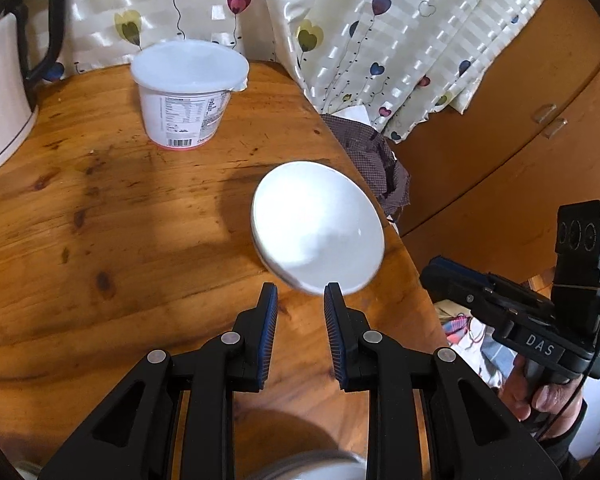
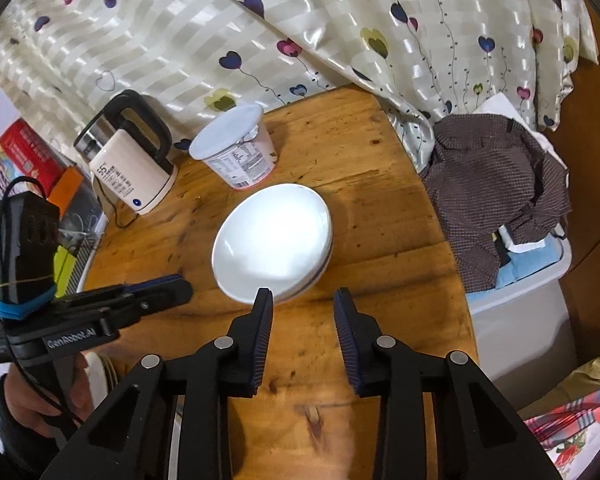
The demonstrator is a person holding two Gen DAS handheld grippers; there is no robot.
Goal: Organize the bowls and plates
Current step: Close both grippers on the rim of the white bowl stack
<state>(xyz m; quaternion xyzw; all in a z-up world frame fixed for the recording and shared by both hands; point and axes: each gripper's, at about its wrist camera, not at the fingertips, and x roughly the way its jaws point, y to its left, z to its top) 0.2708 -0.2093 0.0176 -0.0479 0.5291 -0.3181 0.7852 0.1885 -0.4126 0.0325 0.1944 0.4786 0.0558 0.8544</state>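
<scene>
A stack of white bowls (image 1: 318, 226) sits near the right edge of the wooden table (image 1: 100, 220); it also shows in the right wrist view (image 2: 274, 242). My left gripper (image 1: 300, 296) is open and empty, just short of the stack's near rim. My right gripper (image 2: 303, 299) is open and empty, its left finger in front of the near rim. The right gripper shows in the left wrist view (image 1: 452, 276), off the table's right edge. The left gripper shows in the right wrist view (image 2: 168, 286), left of the bowls. More white dishes (image 1: 320, 468) lie under my left gripper, mostly hidden; their edges also show in the right wrist view (image 2: 102, 372).
A white lidded tub (image 1: 188, 92) stands behind the bowls. An electric kettle (image 2: 130, 164) stands at the back left. A flowered curtain (image 2: 300, 32) hangs behind. A bin with a brown shirt (image 2: 496, 192) sits beside the table's right edge.
</scene>
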